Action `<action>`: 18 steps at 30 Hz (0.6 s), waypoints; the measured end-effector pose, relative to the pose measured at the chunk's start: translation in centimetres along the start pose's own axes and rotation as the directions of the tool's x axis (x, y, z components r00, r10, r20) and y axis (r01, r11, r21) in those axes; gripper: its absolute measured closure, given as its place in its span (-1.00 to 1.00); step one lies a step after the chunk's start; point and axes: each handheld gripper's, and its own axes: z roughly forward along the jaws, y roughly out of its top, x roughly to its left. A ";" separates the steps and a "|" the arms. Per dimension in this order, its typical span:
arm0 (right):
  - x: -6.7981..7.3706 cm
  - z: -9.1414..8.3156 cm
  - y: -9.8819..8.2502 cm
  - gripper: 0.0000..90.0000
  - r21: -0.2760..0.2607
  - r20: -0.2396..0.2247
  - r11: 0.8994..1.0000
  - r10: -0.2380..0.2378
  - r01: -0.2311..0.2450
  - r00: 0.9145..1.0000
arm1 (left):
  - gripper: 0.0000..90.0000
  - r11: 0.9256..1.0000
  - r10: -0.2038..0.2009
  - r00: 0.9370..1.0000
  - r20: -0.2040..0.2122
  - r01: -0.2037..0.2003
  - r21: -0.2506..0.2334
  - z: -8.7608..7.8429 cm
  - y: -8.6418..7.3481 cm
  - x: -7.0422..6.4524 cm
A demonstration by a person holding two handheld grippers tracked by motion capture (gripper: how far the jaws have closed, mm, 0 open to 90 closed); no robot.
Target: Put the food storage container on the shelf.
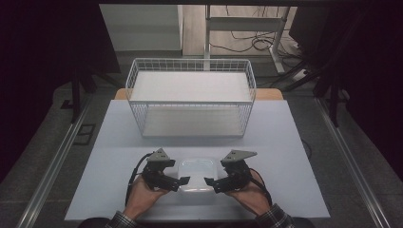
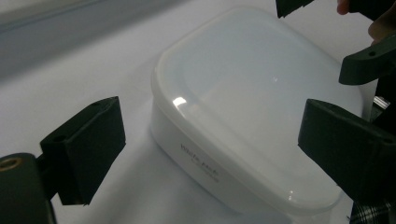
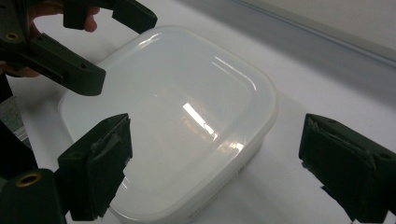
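- Left gripper: jaws spread wide, nothing between the pads, poised at the left side of the white lidded container.
- Right gripper: jaws likewise wide and empty, facing in from the container's right side.
- Container: sits on the near part of the white table, lid on, between both grippers and untouched.
- Wire basket: stands farther back on the table, well apart.
- Step judged: approach before a two-handed grasp.
- Next move calls for each gripper to straddle a container edge squarely, then close evenly; the smooth lid may slip.
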 end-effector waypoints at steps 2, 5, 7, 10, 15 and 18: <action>0.0 0.3 -0.2 -0.79 0.013 -0.011 1.000 0.011 -0.011 1.000 | -0.84 1.000 -0.026 0.999 0.028 0.026 -0.003 0.1 -0.2 0.3; -0.1 0.6 -0.5 -0.73 0.032 -0.056 0.998 0.047 -0.046 0.997 | -0.82 0.998 -0.056 0.994 0.092 0.055 0.014 0.3 -0.6 0.3; -0.3 0.4 -0.9 -0.61 0.050 -0.118 0.995 0.087 -0.082 0.989 | -0.70 0.998 -0.065 0.991 0.120 0.063 0.021 0.1 -1.0 -0.2; -0.4 0.3 -1.2 -0.58 0.073 -0.145 0.990 0.132 -0.122 0.981 | -0.58 0.998 -0.064 0.991 0.116 0.062 0.021 -0.4 -1.2 -0.6; -1.0 -1.2 -1.8 0.01 0.072 -0.156 0.975 0.220 -0.211 0.963 | 0.09 0.997 -0.074 0.994 0.079 0.075 -0.011 -2.1 -1.5 -1.3; -0.8 -2.5 -1.7 0.38 0.043 -0.113 0.974 0.227 -0.224 0.967 | 0.41 0.994 -0.097 0.992 0.077 0.100 -0.044 -2.6 -1.5 -1.4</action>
